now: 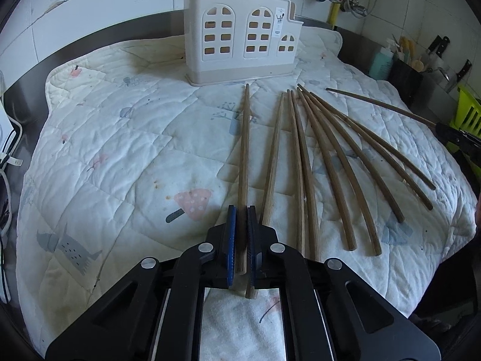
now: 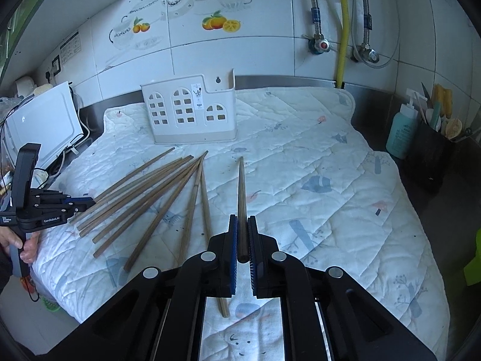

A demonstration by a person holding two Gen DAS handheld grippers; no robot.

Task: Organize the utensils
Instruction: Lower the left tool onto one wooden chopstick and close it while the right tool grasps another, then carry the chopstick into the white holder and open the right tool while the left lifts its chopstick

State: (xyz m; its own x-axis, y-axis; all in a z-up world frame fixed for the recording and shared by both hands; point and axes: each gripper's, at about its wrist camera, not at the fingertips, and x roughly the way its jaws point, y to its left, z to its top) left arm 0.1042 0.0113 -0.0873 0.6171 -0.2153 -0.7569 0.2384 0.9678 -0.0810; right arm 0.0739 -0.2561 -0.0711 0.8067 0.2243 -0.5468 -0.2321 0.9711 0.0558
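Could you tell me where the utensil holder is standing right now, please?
The utensil holder stands upright at the back of the quilted mat, near the tiled wall, just beyond the far tips of the loose chopsticks, left of centre in the right wrist view.

On the quilted mat (image 2: pixel 300 156) the utensil holder (image 2: pixel 189 114) stands at twelve o'clock against the wall, the loose chopsticks (image 2: pixel 144 198) fan out before it toward nine o'clock, and a soap bottle (image 2: pixel 401 132) sits at three o'clock off the mat.

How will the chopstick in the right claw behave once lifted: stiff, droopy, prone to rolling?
The thin brown wooden chopstick probably stays stiff: it juts straight from the right claw. Likely light, being slender. Gripped near one end, it may pivot between the pads.
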